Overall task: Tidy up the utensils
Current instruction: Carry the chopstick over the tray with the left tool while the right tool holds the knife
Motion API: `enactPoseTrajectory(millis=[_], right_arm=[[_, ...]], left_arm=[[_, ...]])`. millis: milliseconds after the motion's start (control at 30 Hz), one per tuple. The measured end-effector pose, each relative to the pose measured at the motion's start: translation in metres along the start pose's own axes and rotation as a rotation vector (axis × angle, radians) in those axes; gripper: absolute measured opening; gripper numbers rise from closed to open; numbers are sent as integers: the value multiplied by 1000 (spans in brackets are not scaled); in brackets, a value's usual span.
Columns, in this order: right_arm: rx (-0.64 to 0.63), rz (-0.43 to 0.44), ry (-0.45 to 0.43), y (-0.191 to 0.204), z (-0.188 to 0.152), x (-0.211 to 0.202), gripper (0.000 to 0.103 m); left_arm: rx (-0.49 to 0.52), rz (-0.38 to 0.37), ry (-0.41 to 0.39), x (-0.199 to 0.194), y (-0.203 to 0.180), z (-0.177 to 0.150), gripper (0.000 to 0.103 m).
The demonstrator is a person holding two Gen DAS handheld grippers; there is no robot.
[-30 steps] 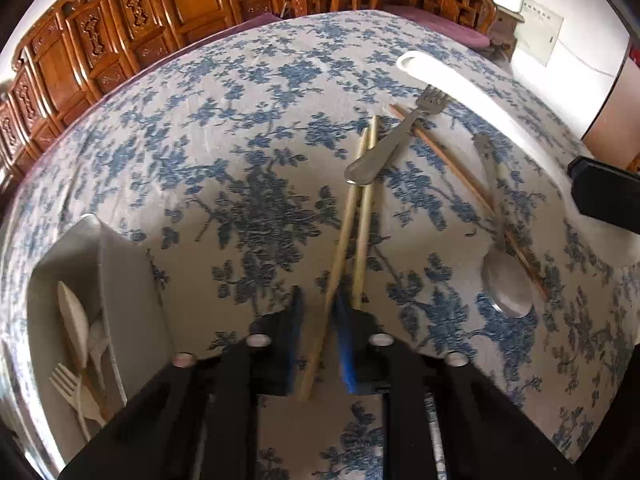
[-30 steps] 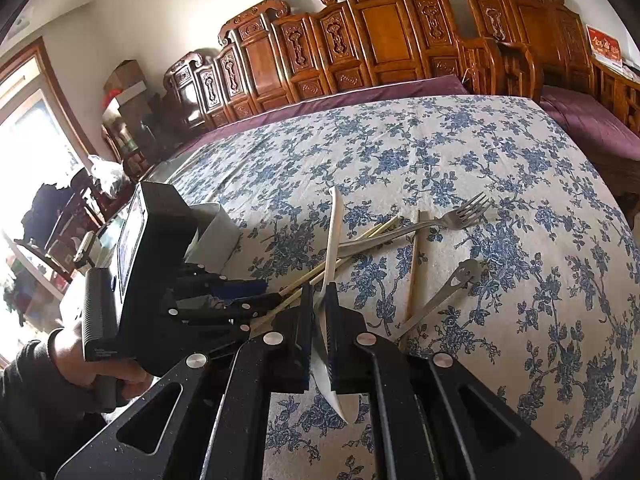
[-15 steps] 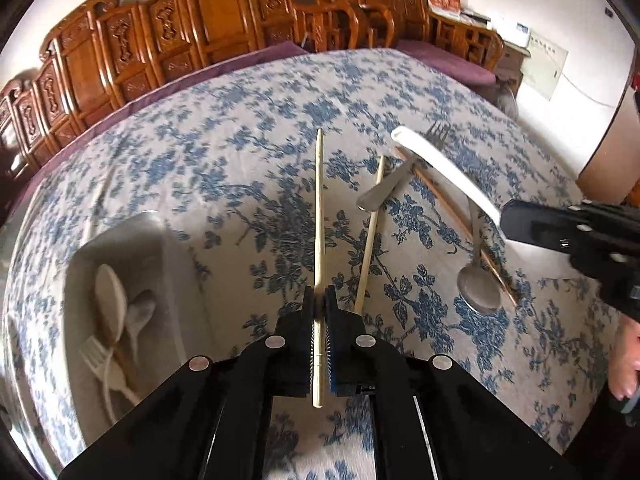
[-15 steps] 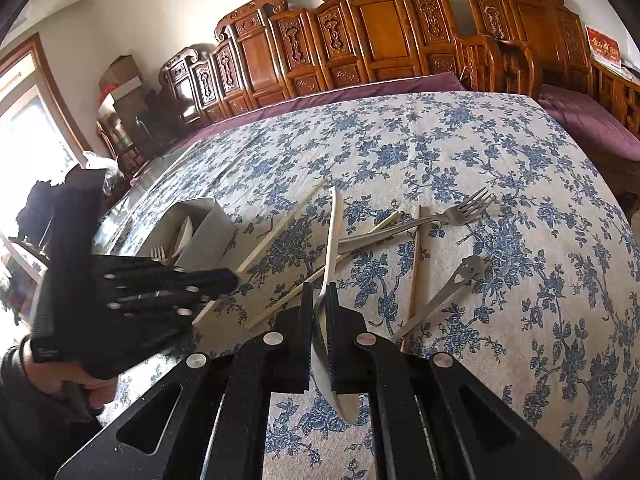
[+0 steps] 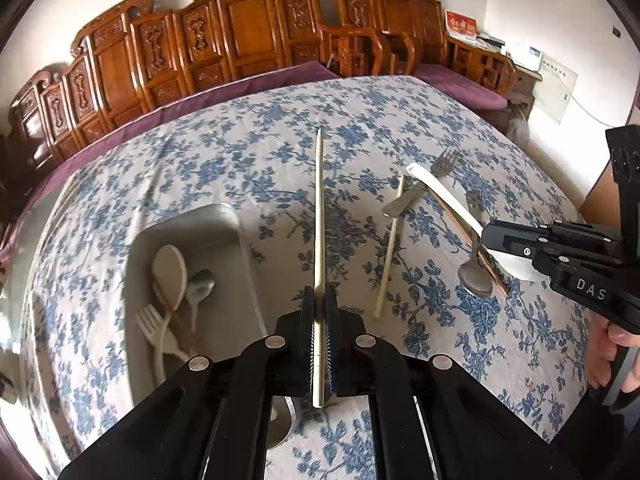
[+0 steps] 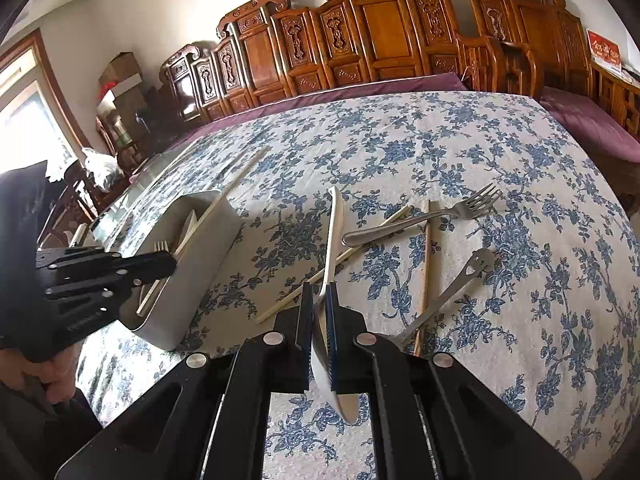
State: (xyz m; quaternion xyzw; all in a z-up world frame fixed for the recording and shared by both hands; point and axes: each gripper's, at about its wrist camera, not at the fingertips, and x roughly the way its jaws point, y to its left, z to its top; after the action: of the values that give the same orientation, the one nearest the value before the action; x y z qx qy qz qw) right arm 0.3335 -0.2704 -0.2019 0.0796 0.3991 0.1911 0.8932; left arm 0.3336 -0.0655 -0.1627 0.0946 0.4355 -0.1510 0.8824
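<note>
At the far left sits the pale rectangular metal bin (image 5: 188, 220), where sorted pieces go. I count in it one cream spoon (image 5: 170, 270), one small steel spoon (image 5: 200, 282) and two cream forks (image 5: 154, 330), with a thin stick I cannot make out well.

My left jaws (image 5: 320, 300) are pressed together on one pale wooden chopstick (image 5: 319, 216), held near its blunt end so the long shaft points ahead, clear of the blue-flowered cloth on the worktop (image 5: 260, 152). Gripped that way, I judge it can tip straight into the bin just to the left.

Right of it lie the loose pieces: one more pale chopstick (image 5: 390, 244), one steel fork (image 5: 420, 186), one dark reddish chopstick (image 6: 426, 264) and one steel spoon (image 5: 474, 276) with a pierced handle.

My right jaws (image 6: 320, 300) are clamped on the bowl of a long white plastic spoon (image 6: 332, 236), its handle reaching forward above the heap, ready, I think, to follow into the bin.
</note>
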Motion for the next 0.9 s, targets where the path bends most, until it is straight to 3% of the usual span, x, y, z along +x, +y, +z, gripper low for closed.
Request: enactPoseTrajectory(millis=[433, 900], right_arm=[[-36, 27, 0, 20, -3, -2, 7], [-107, 67, 1, 59, -7, -6, 7]], left_arm=[[-74, 59, -8, -20, 42, -19, 4], [-156, 97, 68, 6, 82, -50, 4]])
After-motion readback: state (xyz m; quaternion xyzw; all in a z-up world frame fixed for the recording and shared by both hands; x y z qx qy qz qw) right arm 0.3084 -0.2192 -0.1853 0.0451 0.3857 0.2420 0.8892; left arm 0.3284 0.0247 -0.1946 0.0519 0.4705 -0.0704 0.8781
